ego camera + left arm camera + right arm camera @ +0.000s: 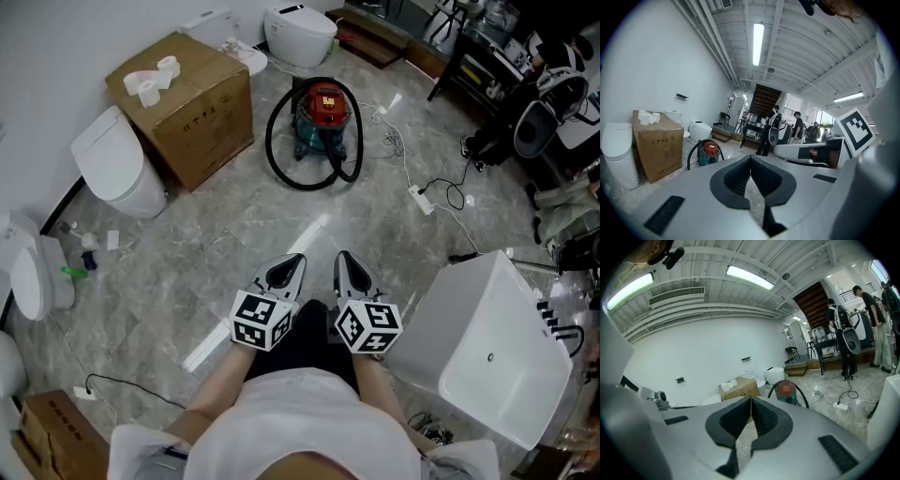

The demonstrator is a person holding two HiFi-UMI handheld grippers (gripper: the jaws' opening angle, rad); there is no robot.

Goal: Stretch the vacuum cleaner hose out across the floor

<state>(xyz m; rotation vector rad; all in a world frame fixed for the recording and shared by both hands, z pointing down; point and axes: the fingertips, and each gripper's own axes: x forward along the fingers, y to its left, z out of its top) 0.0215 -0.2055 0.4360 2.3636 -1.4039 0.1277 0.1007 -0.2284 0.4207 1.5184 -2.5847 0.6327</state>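
Left tool (292, 259) and right tool (343, 255): each with jaws pressed together and nothing between them. They are held side by side, low in front of the person. Hose (272, 155): black, lying in a loop around the red vacuum cleaner (322, 108) on the floor (234, 234), well apart from both tools. A cardboard box (192, 108) stands just left of the vacuum cleaner.

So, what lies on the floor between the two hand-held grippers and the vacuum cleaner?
Only bare marbled floor, in the head view, separates the left hand-held gripper and right hand-held gripper from the vacuum cleaner.
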